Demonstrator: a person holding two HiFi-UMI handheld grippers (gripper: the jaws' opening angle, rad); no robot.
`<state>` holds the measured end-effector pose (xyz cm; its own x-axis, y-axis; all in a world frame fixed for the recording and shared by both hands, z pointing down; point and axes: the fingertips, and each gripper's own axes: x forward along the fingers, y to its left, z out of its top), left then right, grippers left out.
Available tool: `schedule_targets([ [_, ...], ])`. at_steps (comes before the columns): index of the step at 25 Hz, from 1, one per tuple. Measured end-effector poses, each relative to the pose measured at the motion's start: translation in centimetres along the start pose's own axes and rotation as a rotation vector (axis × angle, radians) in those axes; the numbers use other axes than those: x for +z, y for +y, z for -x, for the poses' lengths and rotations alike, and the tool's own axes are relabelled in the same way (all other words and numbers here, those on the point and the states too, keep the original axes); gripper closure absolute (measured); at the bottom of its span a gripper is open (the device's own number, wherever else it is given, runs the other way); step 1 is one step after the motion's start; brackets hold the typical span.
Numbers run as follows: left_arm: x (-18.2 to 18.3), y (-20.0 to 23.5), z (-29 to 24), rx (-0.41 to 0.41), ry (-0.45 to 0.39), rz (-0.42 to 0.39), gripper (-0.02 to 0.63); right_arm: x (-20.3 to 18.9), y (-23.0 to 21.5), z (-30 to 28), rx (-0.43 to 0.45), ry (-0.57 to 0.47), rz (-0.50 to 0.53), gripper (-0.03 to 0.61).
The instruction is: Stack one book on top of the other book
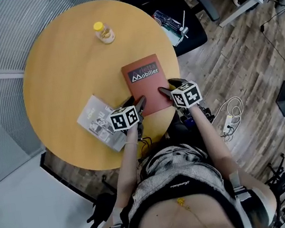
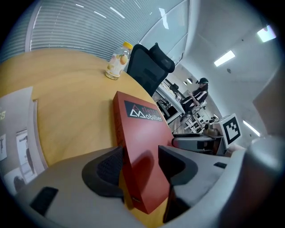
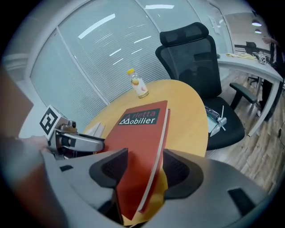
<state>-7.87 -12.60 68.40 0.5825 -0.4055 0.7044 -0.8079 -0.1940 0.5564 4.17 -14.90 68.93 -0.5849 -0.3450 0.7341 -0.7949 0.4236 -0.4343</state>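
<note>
Closing evenly on both near corners is advised, so the red book point(image 1: 146, 83) can be lifted level onto the grey booklet point(image 1: 100, 122) just left of the left hand-held gripper point(image 1: 141, 104). That and the right hand-held gripper point(image 1: 164, 91) are spread wide, released, each straddling a book corner on the bench point(image 1: 60, 70).

One red book point(image 1: 146, 83), one grey book point(image 1: 95, 118), one bottle point(image 1: 103, 32), one table point(image 1: 56, 76)

The gripper point(image 3: 143, 171) has its jaws apart, with the near corner of the red book point(image 3: 141, 133) between them. On the surface point(image 3: 189, 111) a bottle point(image 3: 140, 86) stands at 12 o'clock, a chair point(image 3: 196, 58) at 2.
</note>
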Motion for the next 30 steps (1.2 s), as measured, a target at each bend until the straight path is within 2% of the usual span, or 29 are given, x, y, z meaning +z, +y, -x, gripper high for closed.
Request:
schedule_targets([
  [5,-0.1,0.3,-0.1,0.006,0.002,0.003,0.389,-0.3,0.0,-0.5,0.011,0.012,0.005,0.344],
  [8,-0.2,0.7,-0.2,0.021,0.005,0.017,0.441,-0.3,-0.2,-0.4,0.011,0.009,-0.003,0.345],
  [30,-0.4,0.9,-0.3,0.038,0.006,-0.010,0.442,-0.4,0.0,-0.6,0.004,0.005,0.006,0.357],
])
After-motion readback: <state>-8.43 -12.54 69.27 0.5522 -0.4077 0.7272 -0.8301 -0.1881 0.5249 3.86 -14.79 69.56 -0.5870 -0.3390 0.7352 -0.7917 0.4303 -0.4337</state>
